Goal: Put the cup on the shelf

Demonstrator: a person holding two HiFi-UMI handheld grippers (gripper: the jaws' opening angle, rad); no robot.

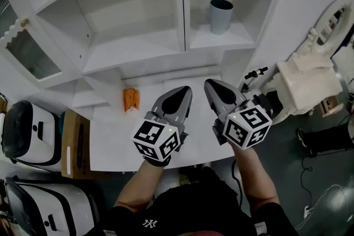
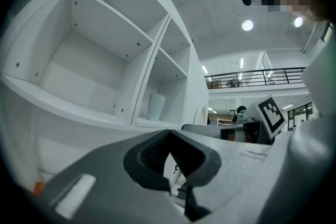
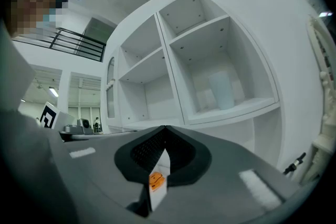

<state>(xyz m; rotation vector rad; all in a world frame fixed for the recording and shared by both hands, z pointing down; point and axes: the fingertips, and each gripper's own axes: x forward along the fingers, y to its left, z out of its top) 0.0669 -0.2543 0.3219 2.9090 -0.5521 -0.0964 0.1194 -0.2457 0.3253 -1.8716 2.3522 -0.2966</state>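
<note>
A pale blue-grey cup (image 1: 221, 15) stands upright on a shelf in the right bay of the white shelf unit (image 1: 180, 36). The left gripper view shows the cup (image 2: 156, 106) far off, and so does the right gripper view, as a pale cup (image 3: 221, 90). Both grippers hover over the white table (image 1: 110, 141), well short of the cup and pointing at the shelves. My left gripper (image 1: 185, 89) is shut with nothing in it, its tips (image 2: 169, 134) meeting. My right gripper (image 1: 212, 83) is shut and empty too, its tips (image 3: 165, 127) together.
A small orange packet (image 1: 131, 99) lies on the table left of the grippers, and shows through the right jaws' gap as an orange packet (image 3: 155, 181). White-and-black cases (image 1: 27, 130) and a cardboard box (image 1: 74, 141) sit at left. A white ornate piece of furniture (image 1: 310, 80) stands at right.
</note>
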